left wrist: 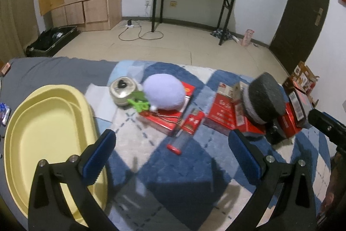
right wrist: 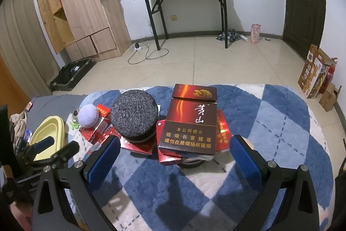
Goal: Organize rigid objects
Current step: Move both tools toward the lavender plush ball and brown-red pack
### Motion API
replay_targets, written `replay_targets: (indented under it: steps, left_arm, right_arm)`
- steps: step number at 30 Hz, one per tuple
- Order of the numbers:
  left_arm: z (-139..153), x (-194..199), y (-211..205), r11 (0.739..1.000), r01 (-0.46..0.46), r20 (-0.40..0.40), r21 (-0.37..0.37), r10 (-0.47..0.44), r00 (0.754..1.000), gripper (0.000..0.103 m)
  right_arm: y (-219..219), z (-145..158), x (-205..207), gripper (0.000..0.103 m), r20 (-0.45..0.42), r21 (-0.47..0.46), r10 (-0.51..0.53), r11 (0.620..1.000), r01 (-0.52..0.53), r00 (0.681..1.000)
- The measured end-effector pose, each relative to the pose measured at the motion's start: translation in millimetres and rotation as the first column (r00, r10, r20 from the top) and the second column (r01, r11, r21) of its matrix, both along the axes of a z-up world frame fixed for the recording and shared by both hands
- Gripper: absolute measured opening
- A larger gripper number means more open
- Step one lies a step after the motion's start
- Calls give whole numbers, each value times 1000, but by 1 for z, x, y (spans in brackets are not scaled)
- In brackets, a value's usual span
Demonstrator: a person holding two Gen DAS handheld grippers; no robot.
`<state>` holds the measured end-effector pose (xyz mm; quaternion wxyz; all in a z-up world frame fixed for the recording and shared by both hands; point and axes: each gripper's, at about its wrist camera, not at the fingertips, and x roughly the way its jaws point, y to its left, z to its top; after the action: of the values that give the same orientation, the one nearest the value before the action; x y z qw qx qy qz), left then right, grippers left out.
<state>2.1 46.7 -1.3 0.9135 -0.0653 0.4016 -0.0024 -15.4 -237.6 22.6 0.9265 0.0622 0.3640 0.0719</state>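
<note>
Rigid objects: a cluster lying on the blue-and-white checked rug (left wrist: 194, 166), not yet sorted.

- Brown cigarette box (right wrist: 190, 125), lid flap raised, lying across red cartons directly ahead of the right gripper (right wrist: 175, 153). Fingers spread wide, nothing held; the box sits just beyond the 2 blue pads.
- Dark round puck (right wrist: 134, 116), speckled top, standing on a red carton just left of the brown box.
- Red cartons (left wrist: 222, 114), several, overlapping in a loose heap.
- Red lighter (left wrist: 177, 144), lying on the rug nearest the left gripper (left wrist: 173, 155). Fingers wide apart, nothing held.
- Metal tin (left wrist: 122, 90), beside a lilac plush ball (left wrist: 163, 91) and a green plastic piece (left wrist: 138, 104).
- Yellow tray (left wrist: 28, 127), oval, nothing in it, at the left on grey cloth; the likely destination.

Handling note, as judgement: the step in hand appears to be a first pick. For the brown box, advance the right gripper level until both pads bracket its long sides, then close squarely; gripping the loose lid flap risks it folding. Avoid nudging the puck off its carton. The lighter is low and thin, so pads need to come down close to the pile of the rug.
</note>
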Motion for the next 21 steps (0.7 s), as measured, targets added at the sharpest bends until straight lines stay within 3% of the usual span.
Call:
replay_targets:
  steps: [9, 19, 21]
  left_arm:
    - [-1, -2, 24, 1000, -21, 5, -1, 21, 1000, 103]
    - [3, -9, 65, 987, -80, 28, -141, 84, 996, 103]
    - [4, -9, 59, 988, -85, 33, -131, 90, 995, 103]
  right_arm:
    - [-1, 1, -2, 103, 9, 7, -7, 1000, 7, 1000]
    - [-6, 2, -3, 103, 15, 19, -13, 1000, 12, 1000]
    - [-4, 3, 0, 103, 12, 30, -26, 999, 26, 1000]
